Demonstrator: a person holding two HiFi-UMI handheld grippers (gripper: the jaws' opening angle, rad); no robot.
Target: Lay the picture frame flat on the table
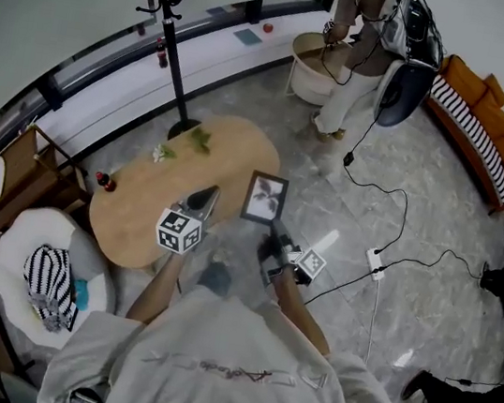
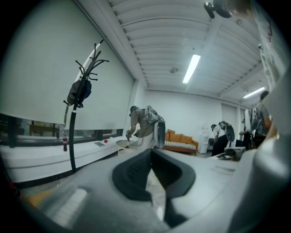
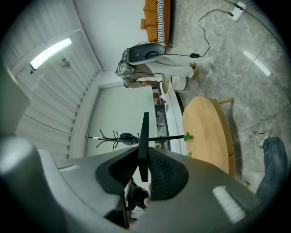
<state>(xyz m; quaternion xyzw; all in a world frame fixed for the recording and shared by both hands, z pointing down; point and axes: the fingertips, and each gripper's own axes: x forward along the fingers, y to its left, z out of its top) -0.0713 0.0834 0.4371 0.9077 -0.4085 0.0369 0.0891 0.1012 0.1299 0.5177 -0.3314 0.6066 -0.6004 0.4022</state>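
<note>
Right gripper view shows the picture frame (image 3: 144, 129) edge-on, clamped in the right hand-held gripper (image 3: 143, 159).

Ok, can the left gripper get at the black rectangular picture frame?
Probably yes: the left gripper sits beside the picture frame, which the right gripper holds, with nothing between them; its jaws look shut, though.

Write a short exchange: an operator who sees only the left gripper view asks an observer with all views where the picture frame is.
Operator: It isn't in my view. Who has it?
Observer: The right gripper is clamped on the picture frame, seen edge-on between its jaws.
Operator: Is it down on the table?
Observer: No. In the head view it is held at the right end of the wooden table, not yet laid flat.
</note>
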